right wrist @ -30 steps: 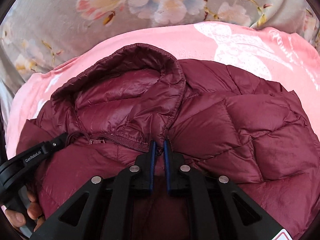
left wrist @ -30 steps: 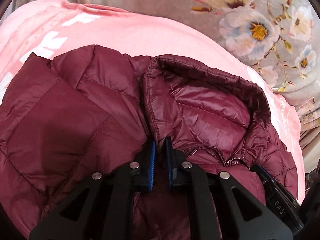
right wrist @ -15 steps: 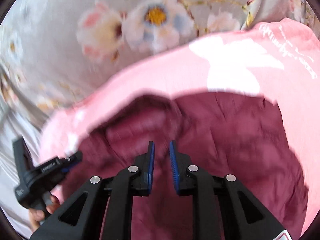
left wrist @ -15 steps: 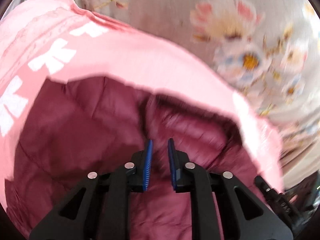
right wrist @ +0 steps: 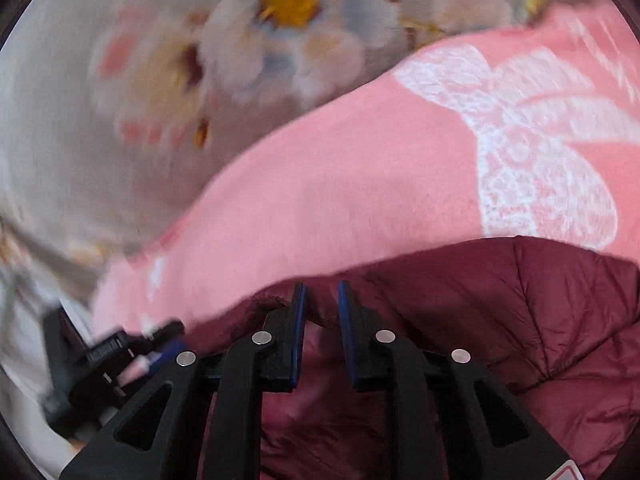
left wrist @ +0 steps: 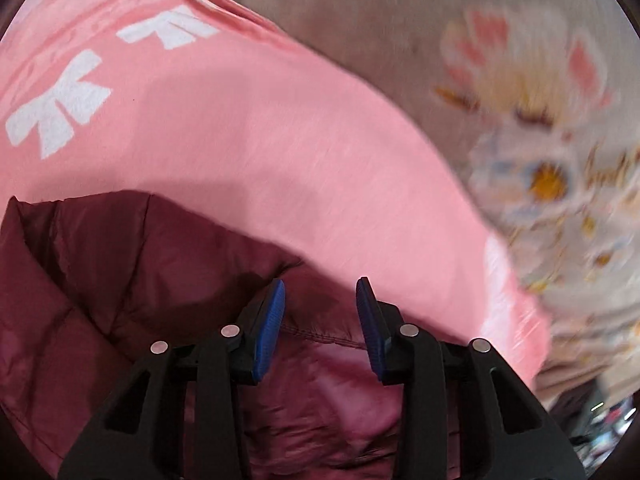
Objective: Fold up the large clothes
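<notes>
1. On the floral bedsheet lies a pink garment with white bow prints, and the maroon puffer jacket rests on top of it, toward the near edge of the pink cloth.
2. Left gripper: its blue-padded jaws are spreading apart over the jacket's stitched collar seam; the fabric shows between them, but the pads do not press it.
3. Right gripper: its jaws stand a little apart and are drawing together above the jacket's rim; cloth sits behind the gap, unpinched.
4. From the right wrist view, the left gripper appears blurred at the lower left, beside the pink garment's edge.
5. Both views are smeared by motion.
</notes>
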Available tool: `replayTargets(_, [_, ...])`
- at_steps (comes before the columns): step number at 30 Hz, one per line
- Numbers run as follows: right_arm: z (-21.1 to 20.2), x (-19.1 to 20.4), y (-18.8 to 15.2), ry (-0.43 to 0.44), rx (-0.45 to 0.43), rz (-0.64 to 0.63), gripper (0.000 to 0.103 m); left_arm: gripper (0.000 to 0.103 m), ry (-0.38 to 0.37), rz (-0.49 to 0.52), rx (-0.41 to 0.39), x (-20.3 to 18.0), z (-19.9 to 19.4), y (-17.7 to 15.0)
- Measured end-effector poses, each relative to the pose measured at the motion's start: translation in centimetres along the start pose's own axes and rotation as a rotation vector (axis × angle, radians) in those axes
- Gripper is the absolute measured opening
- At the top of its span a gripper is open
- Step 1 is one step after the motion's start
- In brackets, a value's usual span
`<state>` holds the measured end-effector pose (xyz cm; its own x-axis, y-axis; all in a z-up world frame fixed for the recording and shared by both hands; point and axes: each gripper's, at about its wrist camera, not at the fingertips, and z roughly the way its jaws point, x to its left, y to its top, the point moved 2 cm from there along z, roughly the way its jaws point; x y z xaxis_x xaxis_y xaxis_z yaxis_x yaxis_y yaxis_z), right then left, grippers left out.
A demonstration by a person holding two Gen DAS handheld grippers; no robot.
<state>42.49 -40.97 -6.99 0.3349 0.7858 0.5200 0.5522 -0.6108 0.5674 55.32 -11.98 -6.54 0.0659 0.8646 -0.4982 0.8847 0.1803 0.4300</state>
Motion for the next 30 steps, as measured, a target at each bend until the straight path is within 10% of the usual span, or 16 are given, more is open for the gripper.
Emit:
replayTargets(17, [2.6,1.5,-4.3,-0.336,0.000,-0.323,0.003,0.029,0.162,0.268,-0.150,0.4,1.1,-4.6])
replayTargets(30, [2.6,1.3,-4.4,-0.355,-0.003,-0.339,0.003,0.029,0.240,0.328,-0.169,-0.7,1.5,-4.7])
